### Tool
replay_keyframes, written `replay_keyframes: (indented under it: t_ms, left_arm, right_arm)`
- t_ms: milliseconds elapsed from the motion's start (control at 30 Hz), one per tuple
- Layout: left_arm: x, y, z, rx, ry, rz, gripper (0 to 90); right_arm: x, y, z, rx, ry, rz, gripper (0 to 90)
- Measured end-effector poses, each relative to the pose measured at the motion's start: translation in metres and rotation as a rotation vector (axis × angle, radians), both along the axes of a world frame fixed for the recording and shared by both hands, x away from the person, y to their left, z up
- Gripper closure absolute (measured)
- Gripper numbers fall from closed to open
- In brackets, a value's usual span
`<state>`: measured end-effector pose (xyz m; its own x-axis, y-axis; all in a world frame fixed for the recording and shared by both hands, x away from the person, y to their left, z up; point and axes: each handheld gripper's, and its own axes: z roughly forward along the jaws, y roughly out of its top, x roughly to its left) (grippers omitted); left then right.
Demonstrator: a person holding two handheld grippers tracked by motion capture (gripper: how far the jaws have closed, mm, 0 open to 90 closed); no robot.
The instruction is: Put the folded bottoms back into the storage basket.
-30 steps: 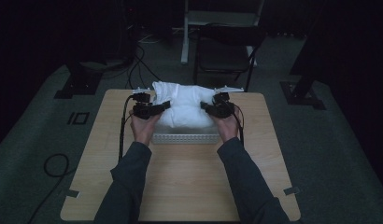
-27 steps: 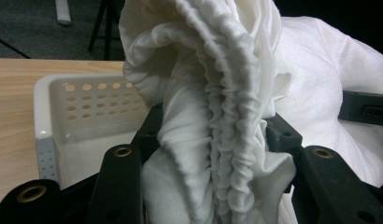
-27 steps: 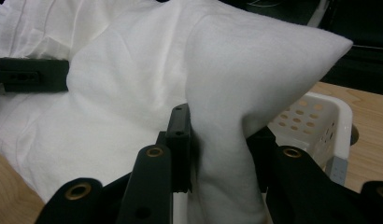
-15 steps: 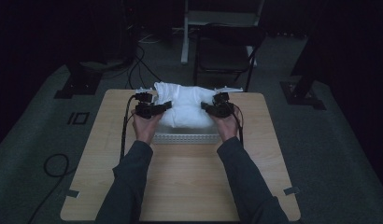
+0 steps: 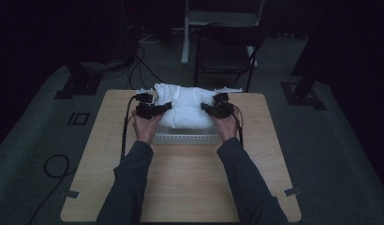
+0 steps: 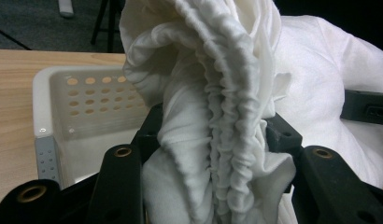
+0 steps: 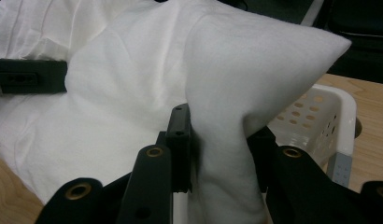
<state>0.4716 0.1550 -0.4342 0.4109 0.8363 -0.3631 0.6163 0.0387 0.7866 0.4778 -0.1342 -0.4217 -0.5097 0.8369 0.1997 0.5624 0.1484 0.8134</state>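
Nothing has shifted since the earlier frame: left gripper [image 5: 165,107] and right gripper [image 5: 205,108] fingers each clench the bunched white cloth bundle [image 5: 185,108] above the perforated white plastic basket [image 5: 184,139]

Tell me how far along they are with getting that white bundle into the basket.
Done: both tongs are clamped on the white bundle, the left tongs on a gathered edge, the right tongs on a corner. In hand: the bundle sits over the white perforated basket. Left: probably lowering it fully inside and letting go.
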Motion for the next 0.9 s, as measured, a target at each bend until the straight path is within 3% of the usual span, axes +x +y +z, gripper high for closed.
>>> replay_keyframes:
  t_ms: [433,900]
  left_arm:
    - [0.007,-0.001,-0.011,0.022,0.027,0.018,52.4]
    - [0.009,-0.008,-0.018,0.086,0.044,0.019,52.6]
  right_arm:
    - [0.008,0.005,-0.010,-0.012,0.029,-0.013,70.3]
    - [0.014,0.003,-0.024,-0.028,0.069,-0.010,70.5]
